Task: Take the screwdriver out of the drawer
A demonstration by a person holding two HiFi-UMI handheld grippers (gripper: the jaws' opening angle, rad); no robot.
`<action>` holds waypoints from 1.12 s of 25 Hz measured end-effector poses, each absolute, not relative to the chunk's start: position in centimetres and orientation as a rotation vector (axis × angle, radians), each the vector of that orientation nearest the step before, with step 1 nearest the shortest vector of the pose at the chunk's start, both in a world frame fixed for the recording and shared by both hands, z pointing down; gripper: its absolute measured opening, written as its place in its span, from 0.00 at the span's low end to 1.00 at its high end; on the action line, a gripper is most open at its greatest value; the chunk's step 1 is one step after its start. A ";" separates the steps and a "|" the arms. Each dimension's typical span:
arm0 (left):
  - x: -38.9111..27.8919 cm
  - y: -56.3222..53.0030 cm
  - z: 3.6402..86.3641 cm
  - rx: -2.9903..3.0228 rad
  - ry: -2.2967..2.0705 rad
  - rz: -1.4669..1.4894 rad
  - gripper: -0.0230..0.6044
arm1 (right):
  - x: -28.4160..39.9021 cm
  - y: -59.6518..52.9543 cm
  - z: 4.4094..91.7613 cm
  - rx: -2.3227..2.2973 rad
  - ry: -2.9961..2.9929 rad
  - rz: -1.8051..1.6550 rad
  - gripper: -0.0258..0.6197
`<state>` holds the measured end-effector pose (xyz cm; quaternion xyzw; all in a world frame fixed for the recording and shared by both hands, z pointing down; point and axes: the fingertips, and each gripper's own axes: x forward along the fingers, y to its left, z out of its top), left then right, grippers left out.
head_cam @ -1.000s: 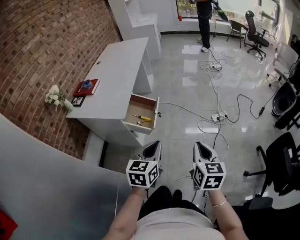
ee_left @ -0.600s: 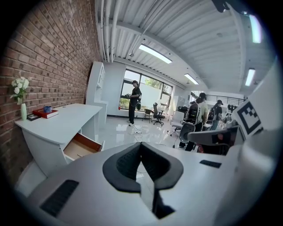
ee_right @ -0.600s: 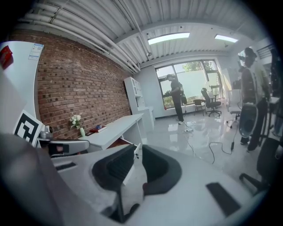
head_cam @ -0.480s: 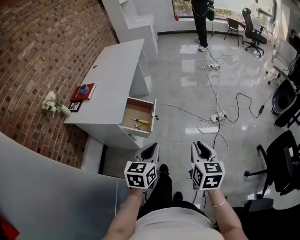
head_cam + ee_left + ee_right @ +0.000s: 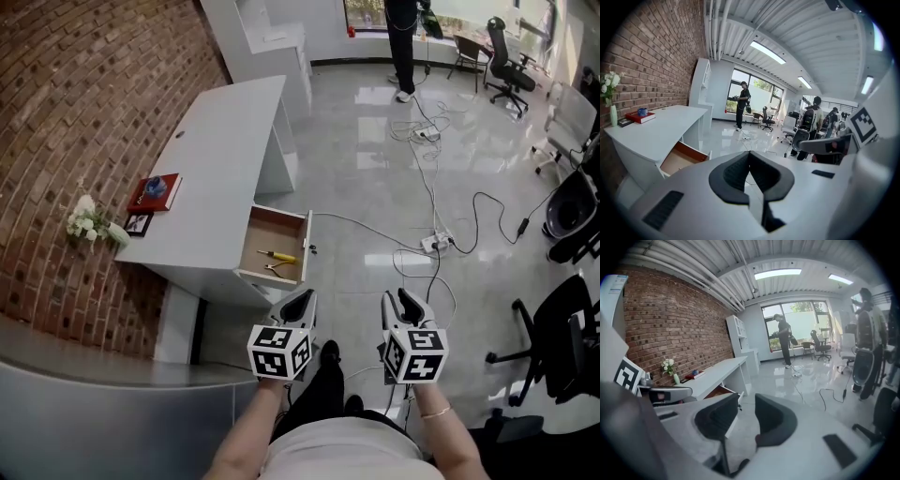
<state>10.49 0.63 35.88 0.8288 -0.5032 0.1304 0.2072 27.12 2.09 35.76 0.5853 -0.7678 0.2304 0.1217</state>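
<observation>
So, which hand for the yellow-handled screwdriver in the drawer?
Right, probably: the right hand-held gripper has just been opening its jaws, nothing between them; the left hand-held gripper, nearer the wooden drawer, is shut.

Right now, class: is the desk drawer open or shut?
Open. The drawer juts out from the white desk, its wooden floor exposed, with the yellow-handled screwdriver and another small tool lying inside.

White desk [image 5: 225, 131] with open drawer [image 5: 262, 235]; red book [image 5: 155, 191], flower vase [image 5: 90, 223], small frame [image 5: 138, 223] on top.
</observation>
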 end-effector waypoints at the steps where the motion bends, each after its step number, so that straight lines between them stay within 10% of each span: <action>1: 10.1 -0.2 36.0 2.305 -1.399 0.362 0.03 | 26.8 1.2 36.0 1.704 -2.235 0.685 0.19; 28: 2.6 -15.9 37.6 2.241 -1.399 0.321 0.03 | 19.6 -14.7 37.1 1.689 -2.167 0.722 0.19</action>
